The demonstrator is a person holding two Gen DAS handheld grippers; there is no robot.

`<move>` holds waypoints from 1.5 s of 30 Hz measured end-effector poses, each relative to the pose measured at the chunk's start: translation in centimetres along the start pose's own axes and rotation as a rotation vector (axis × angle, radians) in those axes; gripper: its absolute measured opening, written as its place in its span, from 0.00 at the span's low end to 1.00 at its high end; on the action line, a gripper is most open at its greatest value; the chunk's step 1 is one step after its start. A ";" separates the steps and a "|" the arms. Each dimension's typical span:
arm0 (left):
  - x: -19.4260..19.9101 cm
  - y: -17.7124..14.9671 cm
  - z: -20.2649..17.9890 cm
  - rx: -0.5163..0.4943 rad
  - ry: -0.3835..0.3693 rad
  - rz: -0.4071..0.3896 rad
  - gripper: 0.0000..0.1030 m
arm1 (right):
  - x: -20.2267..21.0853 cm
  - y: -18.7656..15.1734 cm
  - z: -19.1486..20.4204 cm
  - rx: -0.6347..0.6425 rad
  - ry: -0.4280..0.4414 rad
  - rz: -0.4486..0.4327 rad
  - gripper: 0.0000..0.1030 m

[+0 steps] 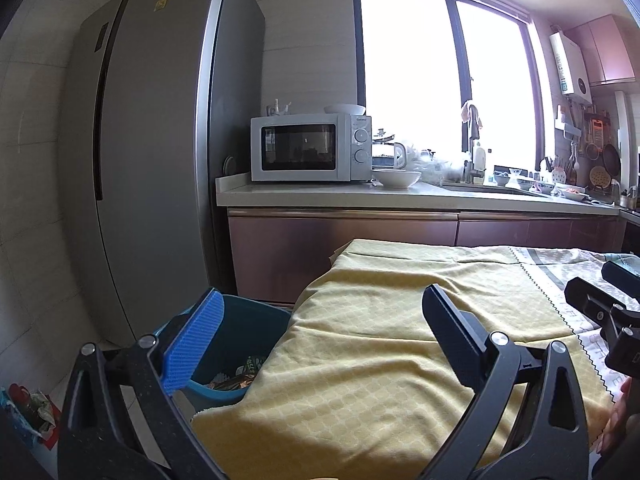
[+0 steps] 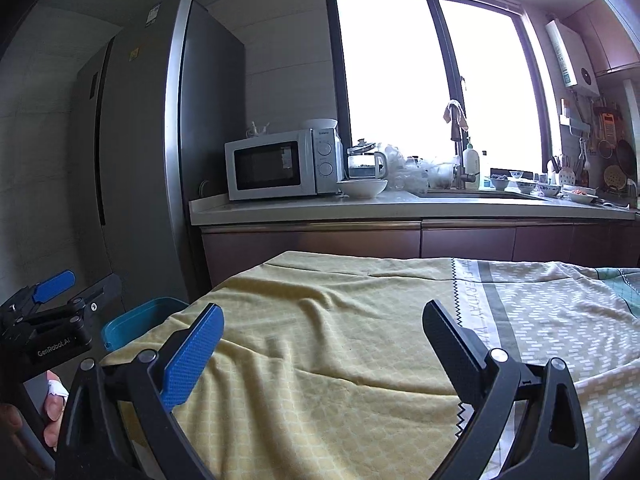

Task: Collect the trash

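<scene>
Bin sits at ten o'clock with wrappers inside; left gripper and right gripper both spread wide, empty, so scan the cloth first.

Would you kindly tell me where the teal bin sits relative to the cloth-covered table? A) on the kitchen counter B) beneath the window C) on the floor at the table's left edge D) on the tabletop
C: the teal bin stands on the floor against the left edge of the yellow cloth, with wrappers inside.
</scene>
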State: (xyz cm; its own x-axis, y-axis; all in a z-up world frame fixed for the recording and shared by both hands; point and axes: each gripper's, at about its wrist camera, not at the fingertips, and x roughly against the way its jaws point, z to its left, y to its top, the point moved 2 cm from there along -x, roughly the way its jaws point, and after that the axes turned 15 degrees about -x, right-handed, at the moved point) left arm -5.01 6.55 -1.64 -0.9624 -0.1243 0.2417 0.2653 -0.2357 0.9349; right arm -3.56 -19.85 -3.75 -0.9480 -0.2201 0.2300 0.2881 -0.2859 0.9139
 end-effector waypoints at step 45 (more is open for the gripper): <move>0.9 0.0 -0.2 -0.026 0.046 -0.048 0.95 | 0.1 0.2 -1.1 -0.021 -0.013 -0.011 0.93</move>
State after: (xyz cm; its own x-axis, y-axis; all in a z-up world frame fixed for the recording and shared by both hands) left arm -5.83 6.25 -1.45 -0.9704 -0.1562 0.1842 0.2210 -0.2671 0.9380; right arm -3.44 -20.95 -3.88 -0.9528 -0.2045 0.2242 0.2800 -0.3077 0.9094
